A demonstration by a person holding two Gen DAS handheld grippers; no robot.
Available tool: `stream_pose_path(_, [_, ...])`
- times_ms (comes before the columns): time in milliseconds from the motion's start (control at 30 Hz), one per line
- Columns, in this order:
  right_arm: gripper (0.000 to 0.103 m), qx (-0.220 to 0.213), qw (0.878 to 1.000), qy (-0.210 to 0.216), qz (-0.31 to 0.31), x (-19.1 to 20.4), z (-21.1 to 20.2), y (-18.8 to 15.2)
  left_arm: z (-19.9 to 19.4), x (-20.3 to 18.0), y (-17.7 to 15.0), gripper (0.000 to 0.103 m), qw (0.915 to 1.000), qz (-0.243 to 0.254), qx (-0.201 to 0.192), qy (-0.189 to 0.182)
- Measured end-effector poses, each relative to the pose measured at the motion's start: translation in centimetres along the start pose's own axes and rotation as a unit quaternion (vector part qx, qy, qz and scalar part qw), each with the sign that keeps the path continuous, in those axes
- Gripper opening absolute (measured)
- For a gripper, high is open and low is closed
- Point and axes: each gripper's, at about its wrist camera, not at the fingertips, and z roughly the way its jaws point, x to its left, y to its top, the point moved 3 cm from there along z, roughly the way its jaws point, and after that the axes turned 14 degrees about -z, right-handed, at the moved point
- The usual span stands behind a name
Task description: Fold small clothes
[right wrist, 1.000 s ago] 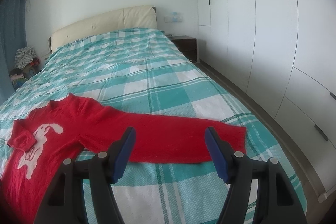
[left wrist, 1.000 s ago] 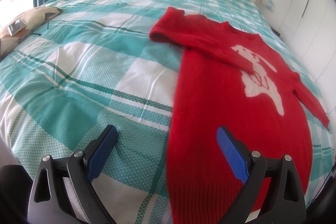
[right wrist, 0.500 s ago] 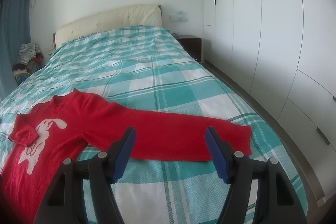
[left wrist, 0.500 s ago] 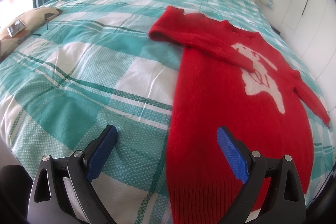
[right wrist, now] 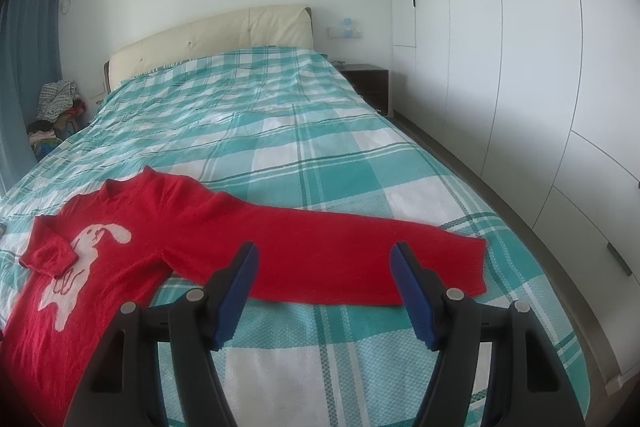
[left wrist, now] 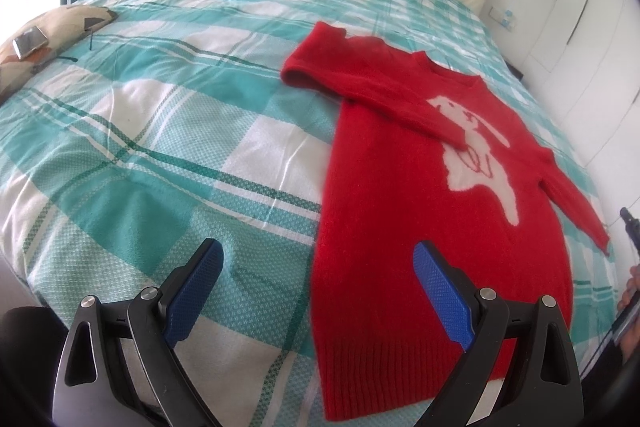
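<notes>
A small red sweater with a white rabbit on the chest lies flat on the bed. Its left sleeve is folded across the chest. Its right sleeve lies stretched out to the side. My left gripper is open and empty, above the sweater's lower left edge near the hem. My right gripper is open and empty, just in front of the stretched sleeve. The sweater's body also shows in the right wrist view.
The bed has a teal and white checked cover and a cream headboard. A patterned pillow with a phone lies at the left edge. White wardrobes and a dark nightstand stand on the right. A clothes pile sits far left.
The right gripper has drawn slightly back and up, so the stretched sleeve sits a little farther off. The left gripper has barely moved. Both stay open.
</notes>
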Motion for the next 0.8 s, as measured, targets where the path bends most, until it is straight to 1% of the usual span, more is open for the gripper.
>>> stream_pose_path(67, [0.069, 0.002, 1.0, 0.007, 0.006, -0.2, 0.1, -0.1, -1.7, -0.8, 0.8, 0.097, 0.9997, 0.019, 0.003, -0.017])
stream_pose_path(133, [0.072, 0.007, 1.0, 0.019, 0.019, -0.3, 0.5, -0.3, -3.3, -2.4, 2.3, 0.097, 0.9974, 0.053, 0.018, -0.045])
stream_pose_path(200, [0.072, 0.013, 0.999, 0.033, 0.03, -0.3, 0.9, -0.3, -4.9, -5.0, 4.0, 0.097, 0.9921, 0.103, 0.027, -0.065])
stream_pose_path(233, [0.072, 0.015, 0.999, 0.037, 0.032, -0.2, 1.0, -0.3, -5.4, -6.3, 4.6, 0.098, 0.9876, 0.136, 0.032, -0.071])
stream_pose_path(300, [0.072, 0.015, 0.998, 0.045, 0.028, 0.2, 1.0, -0.2, -5.5, -9.1, 4.8, 0.099, 0.975, 0.206, 0.051, -0.066])
stream_pose_path(367, [0.072, 0.011, 0.998, 0.053, 0.017, 0.8, 0.7, 0.0, -4.2, -11.1, 3.9, 0.099, 0.9602, 0.262, 0.082, -0.048])
stream_pose_path(433, [0.072, 0.005, 0.998, 0.055, 0.001, 1.4, 0.3, 0.1, -2.7, -12.0, 2.6, 0.099, 0.951, 0.289, 0.106, -0.034])
stream_pose_path(500, [0.074, 0.001, 0.999, 0.051, -0.015, 1.9, 0.0, 0.2, -1.5, -12.1, 1.6, 0.099, 0.9461, 0.299, 0.123, -0.022])
stream_pose_path(567, [0.074, 0.003, 0.998, 0.05, -0.023, 2.3, 0.1, 0.2, -1.1, -12.8, 1.4, 0.099, 0.9451, 0.302, 0.123, -0.015])
stream_pose_path(633, [0.074, 0.008, 0.998, 0.054, -0.027, 2.6, 0.4, 0.1, -1.1, -12.8, 2.0, 0.099, 0.9474, 0.297, 0.119, -0.015])
stream_pose_path(700, [0.074, 0.011, 0.998, 0.056, -0.031, 2.8, 0.5, 0.1, -1.2, -12.6, 3.1, 0.099, 0.9527, 0.28, 0.117, -0.016])
stream_pose_path(800, [0.075, 0.011, 0.998, 0.054, -0.037, 3.0, 0.5, 0.0, -0.2, -13.1, 4.8, 0.099, 0.961, 0.248, 0.123, -0.009])
